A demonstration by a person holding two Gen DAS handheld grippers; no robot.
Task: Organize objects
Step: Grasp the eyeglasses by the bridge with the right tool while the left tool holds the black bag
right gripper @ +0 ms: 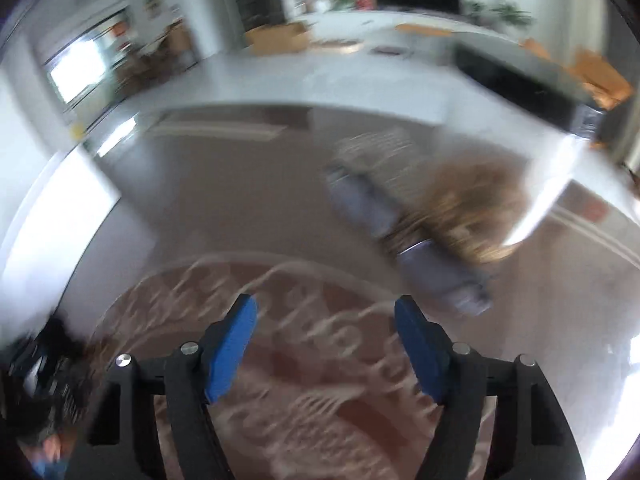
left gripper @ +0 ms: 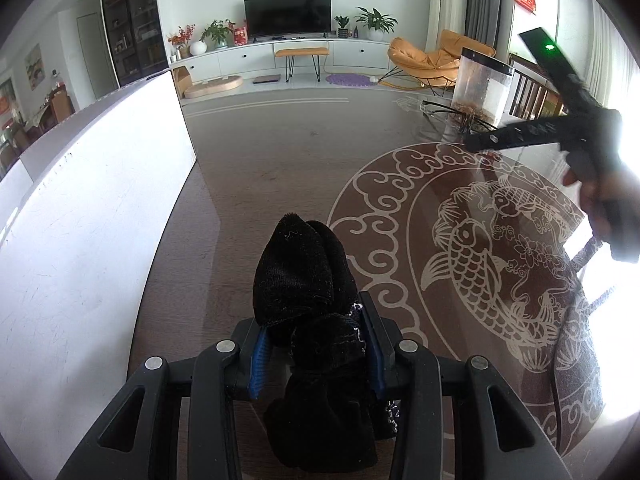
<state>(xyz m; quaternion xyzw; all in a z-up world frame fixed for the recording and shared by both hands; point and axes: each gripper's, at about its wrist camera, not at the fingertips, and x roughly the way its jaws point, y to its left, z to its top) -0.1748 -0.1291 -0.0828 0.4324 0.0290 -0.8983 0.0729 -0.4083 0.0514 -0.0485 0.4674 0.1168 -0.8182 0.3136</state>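
Left gripper [left gripper: 316, 354]: your pads clamp the black socks [left gripper: 304, 280], bundle resting on the patterned table [left gripper: 260, 160].
Right gripper [right gripper: 326, 348]: jaws apart, empty; view blurred.
Tip: hold the left steady; slow the right before reaching.

Black sock bundle [left gripper: 308, 304]: dark knit, bunched, rolled end up and forward, clamped between left gripper's blue fingers [left gripper: 256, 364] over patterned bench [left gripper: 256, 168]. Grey sock [right gripper: 404, 236]: blurred, flat on bench, stretched diagonally.
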